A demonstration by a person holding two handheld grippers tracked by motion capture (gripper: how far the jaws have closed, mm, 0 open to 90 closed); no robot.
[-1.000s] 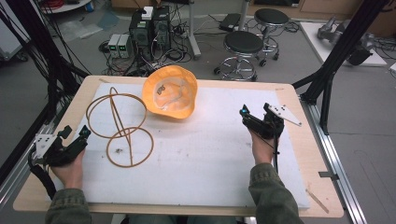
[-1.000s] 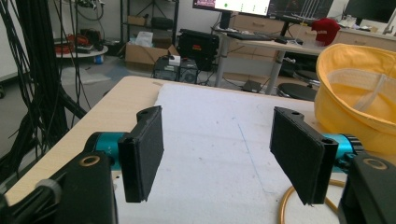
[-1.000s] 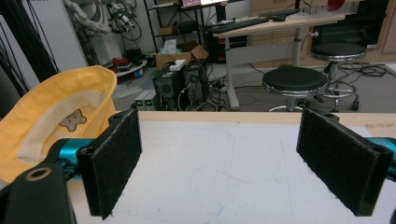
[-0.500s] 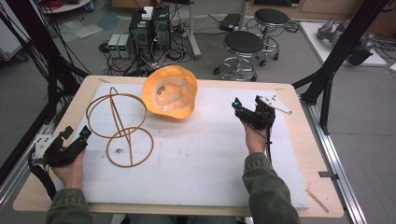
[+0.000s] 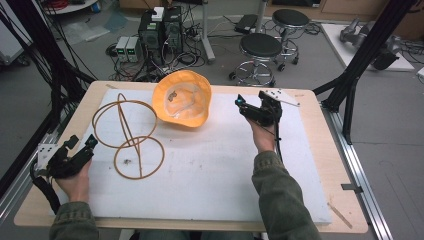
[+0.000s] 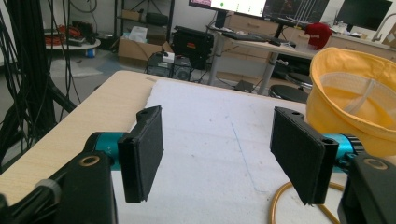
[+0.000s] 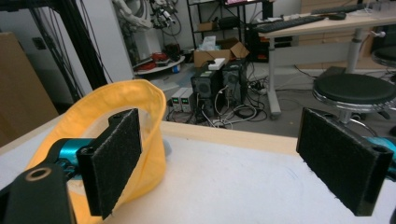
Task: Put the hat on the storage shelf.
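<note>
White padding (image 5: pixel 215 170) covers our wooden table (image 5: pixel 320 130), with two stools (image 5: pixel 262 47) on the floor behind it. We see one orange hat (image 5: pixel 182 97), lying brim-up, and one wire stand (image 5: pixel 127 135) of three hoops. We hold two grippers, both with jaws wide apart and empty. Our right gripper (image 5: pixel 250 107) hovers near the hat, which sits just beyond its left finger (image 7: pixel 114 161). Our left gripper (image 5: pixel 82 150) rests near the table's edge; the stand's nearest hoop (image 6: pixel 299 203) lies just past its right finger (image 6: pixel 299 156).
</note>
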